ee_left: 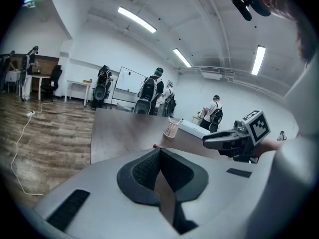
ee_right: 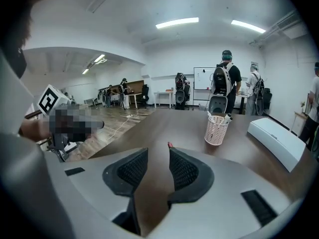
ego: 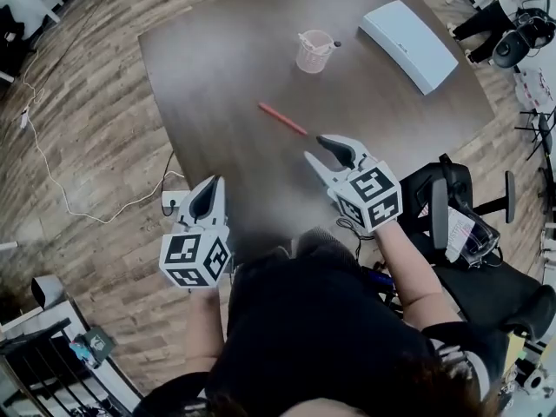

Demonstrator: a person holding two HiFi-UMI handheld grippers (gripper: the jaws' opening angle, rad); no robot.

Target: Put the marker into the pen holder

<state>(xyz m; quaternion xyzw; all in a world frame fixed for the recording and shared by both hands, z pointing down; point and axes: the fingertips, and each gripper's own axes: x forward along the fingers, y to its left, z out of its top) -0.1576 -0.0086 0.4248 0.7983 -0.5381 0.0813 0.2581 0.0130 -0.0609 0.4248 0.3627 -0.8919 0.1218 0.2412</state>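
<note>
Approach is the step in hand: the red marker (ego: 282, 118) lies flat on the table (ego: 217, 76), apart from the pink mesh pen holder (ego: 314, 51). The right gripper (ego: 316, 149) hovers near it, jaws apart and empty, and must straddle it and close. The left gripper (ego: 207, 189) is closed on nothing.

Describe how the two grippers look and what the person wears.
Both the left gripper and the right gripper have light grey bodies with tapered jaws lined by black ribbed pads. Each carries a white cube with black square markers. The person wears a black top.
</note>
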